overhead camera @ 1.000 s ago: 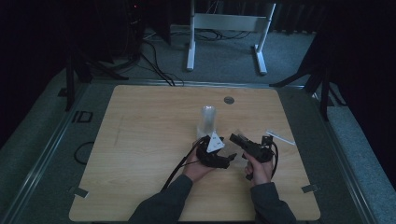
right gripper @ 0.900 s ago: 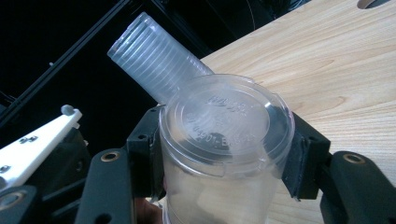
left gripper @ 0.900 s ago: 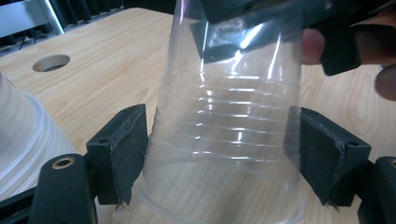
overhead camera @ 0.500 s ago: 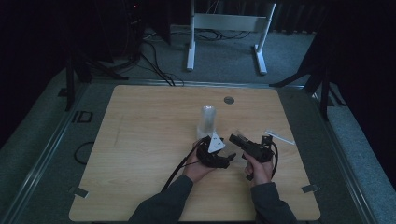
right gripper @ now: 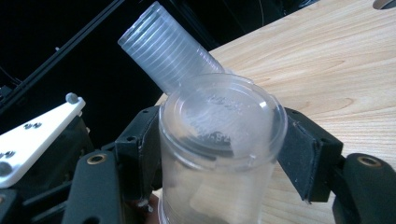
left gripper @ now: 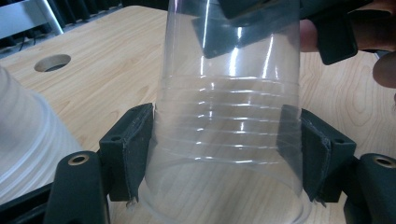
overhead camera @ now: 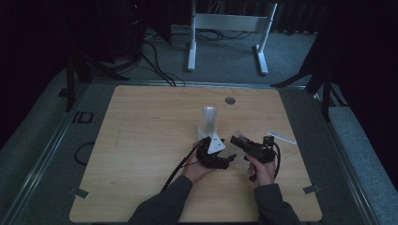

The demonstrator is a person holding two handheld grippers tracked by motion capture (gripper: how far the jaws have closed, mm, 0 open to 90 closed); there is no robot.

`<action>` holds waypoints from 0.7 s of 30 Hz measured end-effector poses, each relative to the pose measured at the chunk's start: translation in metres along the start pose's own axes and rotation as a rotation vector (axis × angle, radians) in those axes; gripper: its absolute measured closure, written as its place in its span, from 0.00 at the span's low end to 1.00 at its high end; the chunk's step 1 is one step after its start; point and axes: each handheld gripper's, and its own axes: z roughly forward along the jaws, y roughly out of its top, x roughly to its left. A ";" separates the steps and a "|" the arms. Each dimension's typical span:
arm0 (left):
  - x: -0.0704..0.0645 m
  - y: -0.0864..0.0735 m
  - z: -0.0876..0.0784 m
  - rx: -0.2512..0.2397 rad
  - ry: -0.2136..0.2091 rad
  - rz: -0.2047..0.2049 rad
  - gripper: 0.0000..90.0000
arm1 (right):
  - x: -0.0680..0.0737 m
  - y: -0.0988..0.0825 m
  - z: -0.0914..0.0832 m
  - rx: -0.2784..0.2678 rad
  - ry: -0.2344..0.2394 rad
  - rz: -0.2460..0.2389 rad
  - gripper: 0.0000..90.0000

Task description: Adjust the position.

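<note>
A single clear plastic cup (left gripper: 224,116) stands upside down on the wooden table (overhead camera: 141,140), between my two grippers. My left gripper (left gripper: 219,154) has just been closing, and its pads (left gripper: 133,149) now press the cup's ribbed wall near the rim. My right gripper (right gripper: 222,154) has just been opening. Its jaws flank the cup's base (right gripper: 219,116) from above, and one pad stands clear of the wall. In the high view the left gripper (overhead camera: 231,161) and the right gripper (overhead camera: 239,139) meet at the cup (overhead camera: 238,151).
A tall stack of clear cups (overhead camera: 209,119) stands just behind the left gripper, close to the jaws (left gripper: 28,140). A round hole (overhead camera: 230,100) lies in the table's far side. A white strip (overhead camera: 281,137) lies right of the right hand.
</note>
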 end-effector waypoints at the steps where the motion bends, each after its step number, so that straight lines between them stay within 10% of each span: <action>1: 0.001 0.000 0.000 0.002 0.001 0.003 0.32 | 0.000 0.000 -0.001 0.001 -0.001 -0.004 0.39; 21: 0.012 -0.003 -0.012 0.022 0.005 0.023 0.32 | -0.001 -0.001 -0.006 0.070 0.020 -0.068 0.37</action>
